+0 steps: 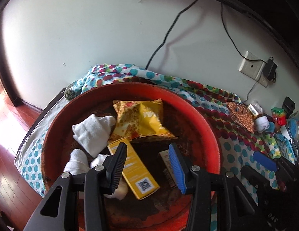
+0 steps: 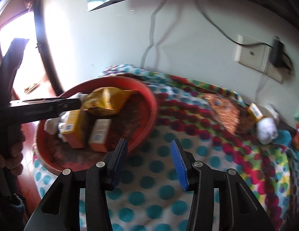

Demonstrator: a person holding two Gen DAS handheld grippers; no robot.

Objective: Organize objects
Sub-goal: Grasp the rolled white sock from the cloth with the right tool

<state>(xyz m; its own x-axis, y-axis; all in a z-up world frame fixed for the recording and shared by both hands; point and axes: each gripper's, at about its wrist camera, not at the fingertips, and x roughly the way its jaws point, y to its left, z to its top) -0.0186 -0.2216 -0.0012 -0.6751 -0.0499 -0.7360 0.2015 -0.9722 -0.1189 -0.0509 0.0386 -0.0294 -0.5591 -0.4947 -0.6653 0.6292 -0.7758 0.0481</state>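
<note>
The red basin (image 1: 207,119) sits on my polka-dot cloth (image 2: 149,192) by the white wall (image 1: 82,28); both claws, left (image 1: 147,165) and right (image 2: 149,163), gape empty.

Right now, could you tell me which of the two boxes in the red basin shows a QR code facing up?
The yellow box, lying beside the white socks; the darker box right of it shows none.

Camera placement: both your wrist views face the wall.
Your left sits close above the red bowl (image 1: 203,115); your right, farther back, shares it (image 2: 149,100).
</note>
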